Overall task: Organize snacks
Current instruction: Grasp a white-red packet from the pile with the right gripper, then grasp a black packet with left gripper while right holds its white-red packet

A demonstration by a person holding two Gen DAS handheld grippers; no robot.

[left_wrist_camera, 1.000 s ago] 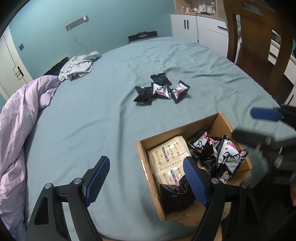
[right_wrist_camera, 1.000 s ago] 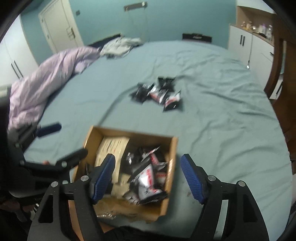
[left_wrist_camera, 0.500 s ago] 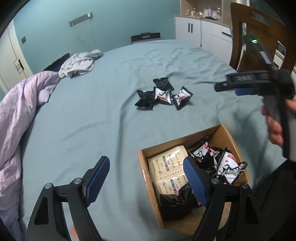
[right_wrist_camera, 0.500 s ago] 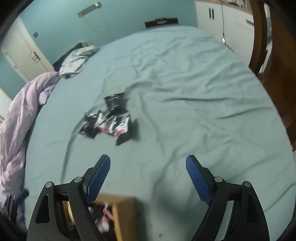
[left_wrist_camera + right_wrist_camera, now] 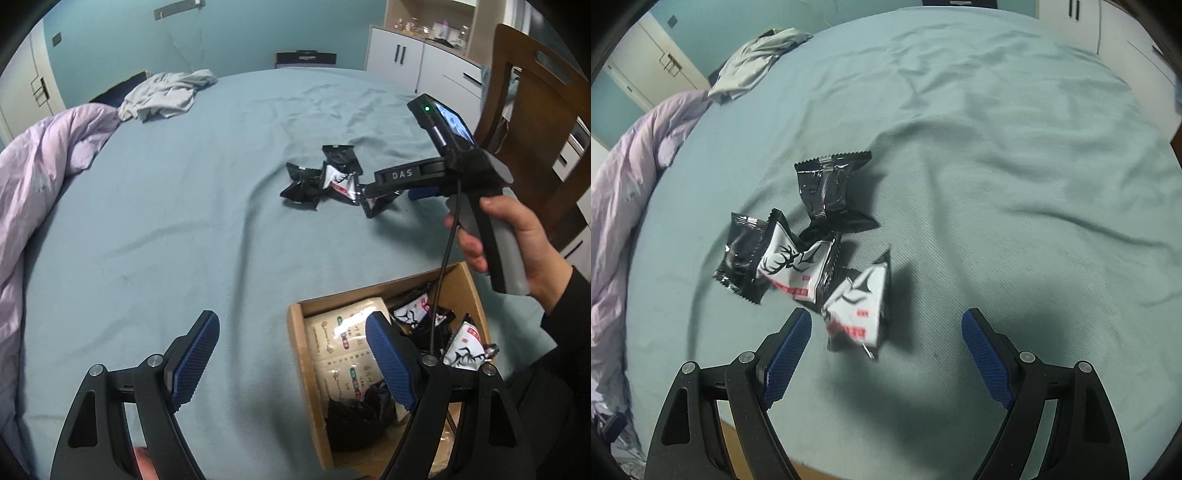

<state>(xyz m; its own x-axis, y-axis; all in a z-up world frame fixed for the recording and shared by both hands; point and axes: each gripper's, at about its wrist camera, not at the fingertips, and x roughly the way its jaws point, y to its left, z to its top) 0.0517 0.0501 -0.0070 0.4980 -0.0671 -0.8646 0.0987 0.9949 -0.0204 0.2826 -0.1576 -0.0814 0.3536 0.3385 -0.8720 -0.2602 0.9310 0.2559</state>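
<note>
Several black and white snack packets (image 5: 798, 254) lie in a loose pile on the blue-green bedsheet; the pile also shows in the left wrist view (image 5: 325, 179). My right gripper (image 5: 886, 354) is open and empty, just short of the nearest packet (image 5: 857, 310), which lies between its fingers' line. In the left wrist view the right gripper (image 5: 410, 184) hovers over the pile's right end. A cardboard box (image 5: 295, 343) holds beige packs (image 5: 343, 350) and more packets (image 5: 461, 343). My left gripper (image 5: 291, 362) is open and empty over the box's left edge.
A lilac duvet (image 5: 40, 177) lies along the left side of the bed and grey clothing (image 5: 166, 96) at the far end. A wooden chair (image 5: 535, 129) stands at the right, with white cabinets (image 5: 406, 59) behind it.
The right gripper has swung from above the box out across the bed to the loose packets, which now sit close before its fingers. The left gripper has stayed near the box.
</note>
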